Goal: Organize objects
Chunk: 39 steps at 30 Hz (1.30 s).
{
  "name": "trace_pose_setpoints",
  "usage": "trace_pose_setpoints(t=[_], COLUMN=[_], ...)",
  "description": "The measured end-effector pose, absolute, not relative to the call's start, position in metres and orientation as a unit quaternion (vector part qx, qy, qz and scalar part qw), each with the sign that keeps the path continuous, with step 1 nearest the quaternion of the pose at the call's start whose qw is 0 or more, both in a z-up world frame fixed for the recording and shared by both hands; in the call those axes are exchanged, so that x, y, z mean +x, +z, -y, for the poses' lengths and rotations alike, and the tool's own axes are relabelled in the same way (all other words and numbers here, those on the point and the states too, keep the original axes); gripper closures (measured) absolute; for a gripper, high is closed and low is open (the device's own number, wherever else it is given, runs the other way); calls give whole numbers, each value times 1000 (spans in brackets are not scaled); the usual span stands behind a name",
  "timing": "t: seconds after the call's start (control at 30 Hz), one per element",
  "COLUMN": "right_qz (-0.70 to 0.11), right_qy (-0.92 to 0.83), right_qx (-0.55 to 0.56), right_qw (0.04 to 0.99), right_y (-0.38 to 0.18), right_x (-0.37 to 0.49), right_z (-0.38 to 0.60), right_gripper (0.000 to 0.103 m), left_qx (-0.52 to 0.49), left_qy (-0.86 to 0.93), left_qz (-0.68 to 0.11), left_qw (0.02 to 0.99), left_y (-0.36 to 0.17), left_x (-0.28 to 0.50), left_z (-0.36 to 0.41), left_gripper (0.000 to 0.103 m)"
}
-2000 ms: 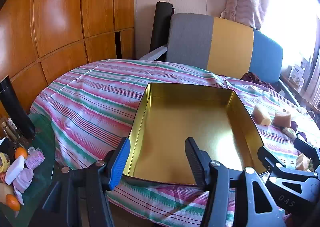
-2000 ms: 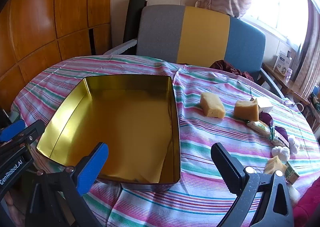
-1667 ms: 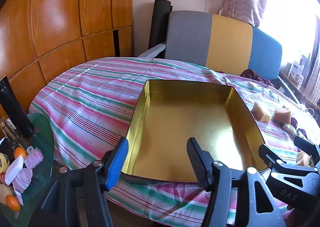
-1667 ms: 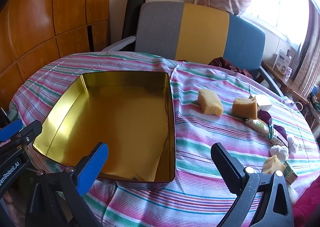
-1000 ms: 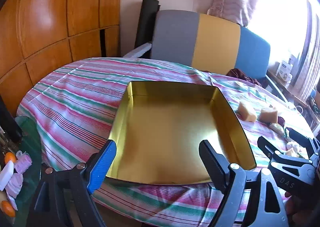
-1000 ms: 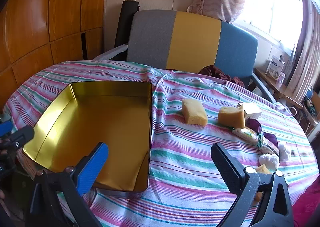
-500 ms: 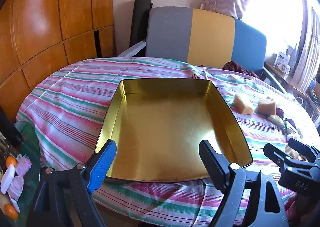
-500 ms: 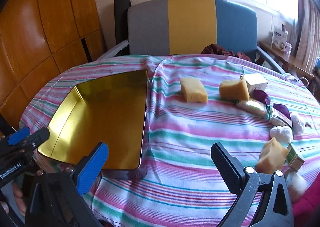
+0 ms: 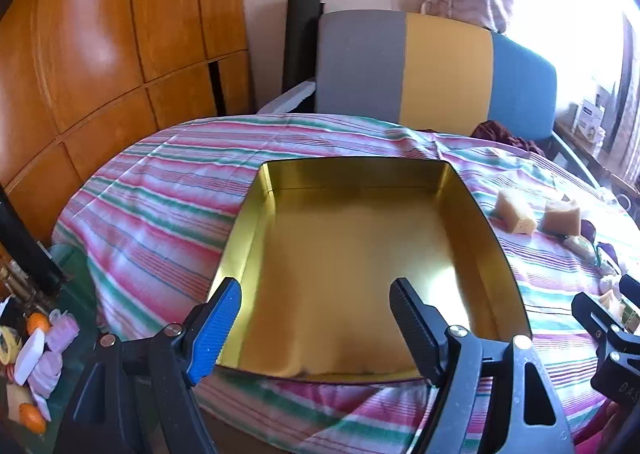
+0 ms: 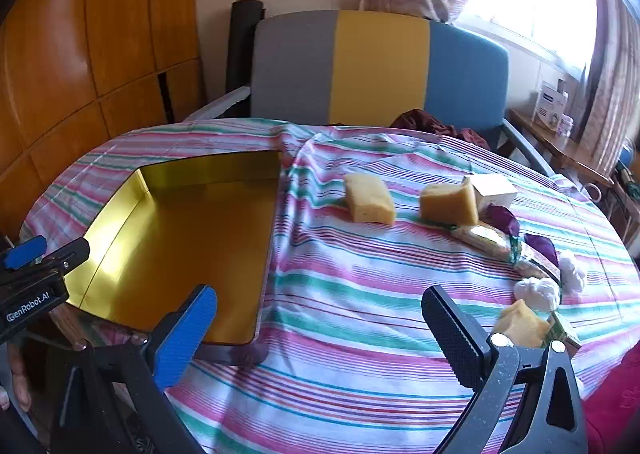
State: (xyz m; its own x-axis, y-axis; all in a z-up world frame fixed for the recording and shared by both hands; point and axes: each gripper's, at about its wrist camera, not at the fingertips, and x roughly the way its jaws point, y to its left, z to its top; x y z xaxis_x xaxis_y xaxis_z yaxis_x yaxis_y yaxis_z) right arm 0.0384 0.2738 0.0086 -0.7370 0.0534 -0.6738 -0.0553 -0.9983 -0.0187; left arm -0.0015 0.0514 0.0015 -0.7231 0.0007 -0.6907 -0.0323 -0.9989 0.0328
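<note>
An empty gold metal tray (image 9: 496,250) (image 10: 120,214) lies on the striped tablecloth. Two yellow sponge blocks (image 10: 369,199) (image 10: 450,201) lie to its right, also in the left wrist view (image 9: 514,211). A third sponge (image 10: 520,324), a white box (image 10: 494,190), wrapped snacks (image 10: 496,244) and white balls (image 10: 536,294) lie further right. My left gripper (image 9: 316,318) is open over the tray's near edge. My right gripper (image 10: 320,328) is open and empty above the cloth, right of the tray.
A grey, yellow and blue chair (image 10: 380,66) stands behind the table. Wooden panels (image 9: 100,54) line the left wall. A lower glass surface with small items (image 9: 36,346) sits at the left. A side shelf with boxes (image 10: 554,110) is at the right.
My right gripper has swung right, so the tray sits further left and the sponges and snacks are nearer the middle. My left gripper has shifted slightly and stays over the tray's near edge.
</note>
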Motion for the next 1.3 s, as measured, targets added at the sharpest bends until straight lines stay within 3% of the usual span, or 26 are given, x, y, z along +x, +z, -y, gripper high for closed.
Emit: trace_pose_setpoints(t=[0.27,0.4,0.53,0.97,1.3], right_qz=[-29,-36,-61,-105,-171], right_qy=[927,923,916,897,878], right_qx=[-368,-371,-381,-374,-379], right_qw=[68,93,112,212,237], right_y=[10,12,12,48,49], right_x=[40,42,44,82,104], right_z=[-312,-338,-370,-485,-544], right_gripper=[0,0,0,0,0], left_qx=[-383,-389,-388,-423,-421], left_qy=[921,915,910,811,748], left_qz=[-32,-38,-48,-84,-145], left_qw=[69,101,139,395,492], left_y=[-1,-2,0,-16,-45], left_x=[-13,-17,-17,-8,19], left_z=[-84,-103,-125,-258,-355], left_gripper=[26,34,34,35,34])
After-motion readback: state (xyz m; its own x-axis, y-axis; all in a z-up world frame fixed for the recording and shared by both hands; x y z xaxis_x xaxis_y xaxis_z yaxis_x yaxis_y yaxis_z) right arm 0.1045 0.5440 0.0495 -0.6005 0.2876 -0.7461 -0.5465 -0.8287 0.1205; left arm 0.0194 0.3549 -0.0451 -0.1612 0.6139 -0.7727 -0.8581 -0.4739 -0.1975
